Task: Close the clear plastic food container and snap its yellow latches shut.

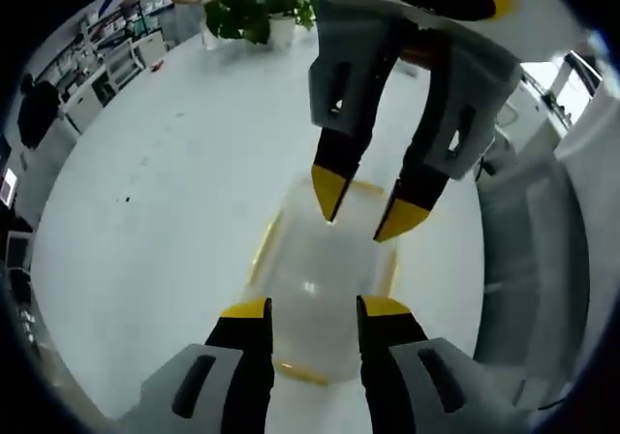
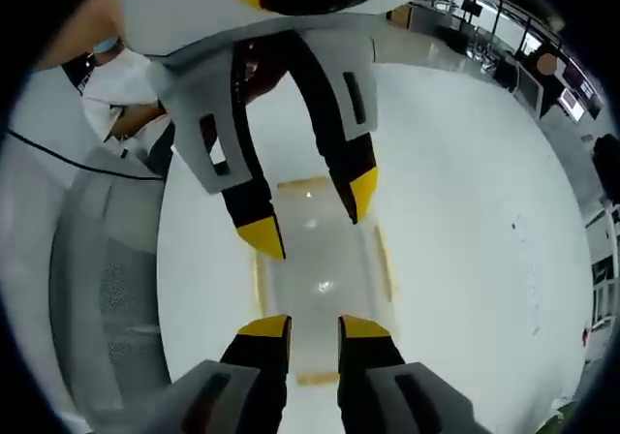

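With both tools poised above the clear plastic rectangular food container [image 1: 325, 279], the step in hand appears to be the approach to the yellow latches; for a clean result, lower each tool squarely over one short end, set a jaw tip on the latch flap, and press downward and inward until the flap seats, while the opposite tool steadies the box against sliding on the smooth white worktop [image 1: 155, 192]. In the left gripper view, the left gripper [image 1: 310, 310] rises from the bottom with its yellow-tipped black jaws apart and holding nothing, straddling the near end of the container. The right gripper [image 1: 366, 206] enters from the top, its jaws likewise apart and empty, with tips over the far end. The container lies flat on the worktop between the two tools, elongated, translucent, with thin yellow strips along its long edges and a yellow band at the near end [image 1: 300, 371]. Whether the lid is fully seated cannot be told. A green potted plant [image 1: 257, 8] stands well beyond it. The right gripper view presents the same arrangement from the opposite end: the container centred, one tool at each short end.
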Tool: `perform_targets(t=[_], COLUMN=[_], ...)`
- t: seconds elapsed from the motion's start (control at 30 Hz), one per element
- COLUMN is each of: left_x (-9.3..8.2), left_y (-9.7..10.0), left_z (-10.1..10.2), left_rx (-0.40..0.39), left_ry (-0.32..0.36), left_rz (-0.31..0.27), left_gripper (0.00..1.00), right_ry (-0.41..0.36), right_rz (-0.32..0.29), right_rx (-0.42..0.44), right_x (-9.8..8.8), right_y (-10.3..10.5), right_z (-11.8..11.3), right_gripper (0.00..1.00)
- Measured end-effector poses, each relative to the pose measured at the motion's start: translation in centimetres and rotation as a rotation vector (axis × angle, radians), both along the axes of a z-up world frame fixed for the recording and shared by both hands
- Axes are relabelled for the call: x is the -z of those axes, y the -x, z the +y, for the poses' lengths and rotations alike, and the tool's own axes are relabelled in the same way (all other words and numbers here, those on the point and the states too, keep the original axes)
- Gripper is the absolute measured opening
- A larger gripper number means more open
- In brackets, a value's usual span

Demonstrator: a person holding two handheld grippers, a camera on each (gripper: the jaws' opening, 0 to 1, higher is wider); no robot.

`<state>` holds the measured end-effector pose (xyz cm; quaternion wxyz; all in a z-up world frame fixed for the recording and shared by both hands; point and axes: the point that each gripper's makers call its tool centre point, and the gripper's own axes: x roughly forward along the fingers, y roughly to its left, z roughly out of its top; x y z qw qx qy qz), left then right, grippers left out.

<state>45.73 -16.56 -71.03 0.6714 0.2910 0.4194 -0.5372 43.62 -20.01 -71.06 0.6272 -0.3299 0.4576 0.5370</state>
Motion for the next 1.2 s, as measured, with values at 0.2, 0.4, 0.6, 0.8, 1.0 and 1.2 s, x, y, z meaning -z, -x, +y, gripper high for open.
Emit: perform_targets(t=[0.2, 0.4, 0.6, 0.8, 1.0, 1.2], left_x=[0.3, 0.3, 0.5, 0.7, 0.8, 1.2], left_y=[0.1, 0.4, 0.7, 0.9, 1.1, 1.5], left_z=[-0.4, -0.9, -0.6, -0.5, -0.8, -0.9], left_rx=[0.005, 0.001, 0.001, -0.018, -0.025, -0.026], left_ry=[0.001, 0.020, 0.014, 0.020, 0.027, 0.032], left_rz=[0.003, 0.008, 0.007, 0.018, 0.024, 0.037], left_gripper=[0.32, 0.32, 0.32, 0.32, 0.32, 0.33], right_ry=[-0.006, -0.028, -0.029, -0.040, -0.049, -0.047], right_rz=[-0.006, -0.021, -0.016, -0.028, -0.031, -0.040], right_rx=[0.001, 0.017, 0.016, 0.014, 0.011, 0.016], right_x=[0.1, 0.1, 0.6, 0.5, 0.5, 0.7], right_y=[-0.1, -0.8, -1.2, -1.9, -2.2, -2.7], right_z=[0.0, 0.1, 0.4, 0.8, 1.1, 1.1], right_gripper=[0.14, 0.14, 0.14, 0.15, 0.15, 0.15])
